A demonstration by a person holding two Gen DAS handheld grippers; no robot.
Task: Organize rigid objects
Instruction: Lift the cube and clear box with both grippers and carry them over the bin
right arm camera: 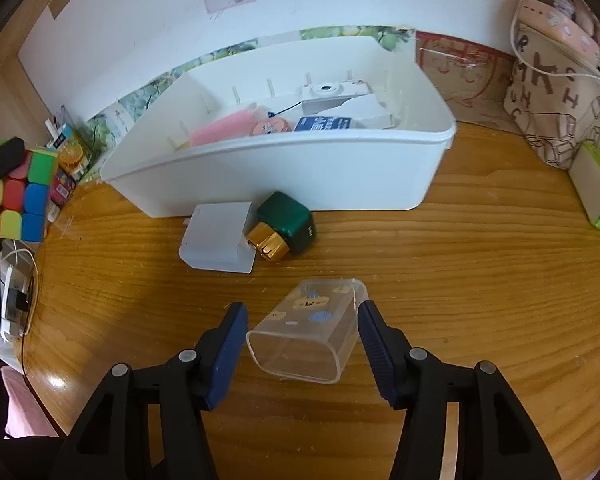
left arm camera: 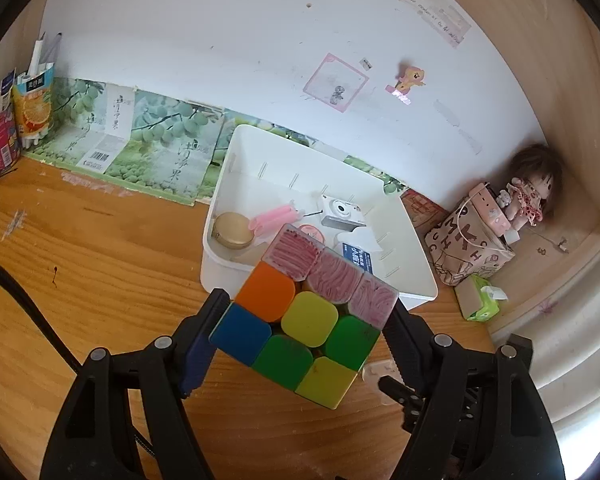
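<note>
- While your left gripper (left arm camera: 304, 320) pinches the puzzle cube (left arm camera: 300, 320) above the desk, the white bin (right arm camera: 284, 172) already holds several items.
- Your right gripper (right arm camera: 302, 340), spread, flanks the clear cup (right arm camera: 308, 328); white box (right arm camera: 216, 242) and green bottle (right arm camera: 288, 228) remain outside.

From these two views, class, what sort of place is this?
Probably a child's desk at home: a wooden desk against a wall with stickers, a doll in the corner, a white bin of small belongings.

Glossy plastic cube (left arm camera: 300, 320); smooth white plastic bin (right arm camera: 284, 176); clear plastic cup (right arm camera: 308, 332) on the varnished, grained wood table (right arm camera: 480, 280).
</note>
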